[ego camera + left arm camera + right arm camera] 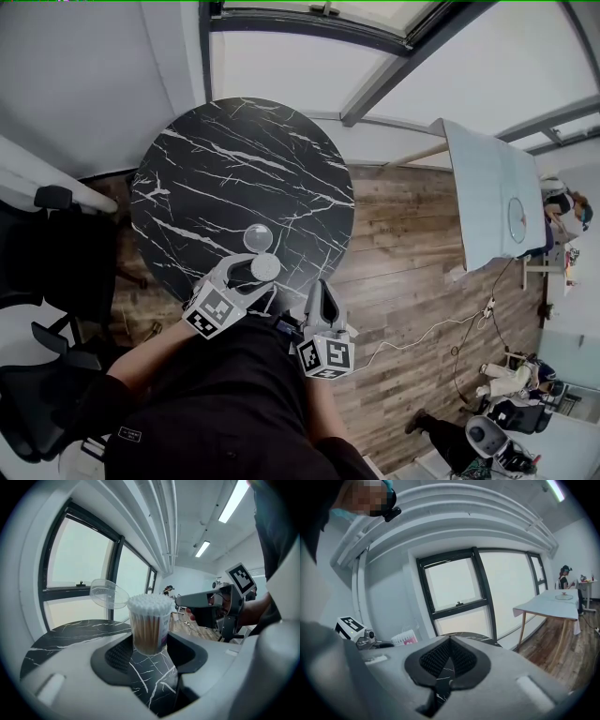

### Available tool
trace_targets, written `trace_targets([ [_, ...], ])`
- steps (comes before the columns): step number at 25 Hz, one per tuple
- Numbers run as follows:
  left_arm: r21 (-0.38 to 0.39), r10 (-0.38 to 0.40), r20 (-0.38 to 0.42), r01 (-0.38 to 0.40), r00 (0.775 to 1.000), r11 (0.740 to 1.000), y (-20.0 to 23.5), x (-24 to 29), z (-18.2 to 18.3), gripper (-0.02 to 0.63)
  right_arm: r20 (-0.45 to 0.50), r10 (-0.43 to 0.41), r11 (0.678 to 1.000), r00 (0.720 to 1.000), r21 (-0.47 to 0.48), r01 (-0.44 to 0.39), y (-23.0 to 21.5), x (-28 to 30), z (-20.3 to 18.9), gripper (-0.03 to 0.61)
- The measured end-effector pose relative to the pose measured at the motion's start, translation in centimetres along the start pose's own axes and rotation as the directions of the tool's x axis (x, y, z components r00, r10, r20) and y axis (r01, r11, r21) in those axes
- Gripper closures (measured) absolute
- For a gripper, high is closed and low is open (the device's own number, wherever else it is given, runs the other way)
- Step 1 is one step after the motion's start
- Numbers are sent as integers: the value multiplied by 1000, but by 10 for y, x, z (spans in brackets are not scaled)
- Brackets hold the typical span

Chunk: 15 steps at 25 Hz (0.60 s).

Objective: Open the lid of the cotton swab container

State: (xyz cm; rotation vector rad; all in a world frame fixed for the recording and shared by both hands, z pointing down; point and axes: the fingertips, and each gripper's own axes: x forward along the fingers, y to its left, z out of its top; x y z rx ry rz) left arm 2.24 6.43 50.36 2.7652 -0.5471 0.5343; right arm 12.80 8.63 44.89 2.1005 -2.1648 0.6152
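Your left gripper [246, 274] has its jaws closed on the clear, round plastic cotton swab container [150, 626]. The dark ribbed pads press on its two sides, low on the body. I judge that you take it low so that the mouth is free, and so that the container cannot turn or tip while the top is worked. The container stands upright close to the near edge of the round black marble table [234, 169], and the white swab tips show bare at its top.

The thin transparent round lid [108, 594] is already off the mouth. It sits tilted just beyond the container, on its far left side, at about the height of the rim. The opening therefore looks done or nearly done.

Your right gripper [449, 657] has its jaws fully together, with nothing between them. It hangs at the near edge of the table, to the right of the container and apart from it. I think it is held aside because no second grip is needed at this moment.

Some things are not clear. I cannot tell whether a hinge joins the lid to the container or whether the lid is loose. The print on the container's label is too blurred to read. From the right gripper view only the upper part of the container shows, behind the body of the left gripper.
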Motion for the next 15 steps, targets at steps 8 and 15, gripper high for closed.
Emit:
trace_targets([
  [8,1,-6,-3,6,1000,1000,-1,-1,-1,378,-6,17,1000,1000,-6,-17,5,1,-1,577],
  [15,3,-16,-14,16,1000,1000,-4,0,-5,379,-9,28,1000,1000,-11,-28,4,1,-2,577],
])
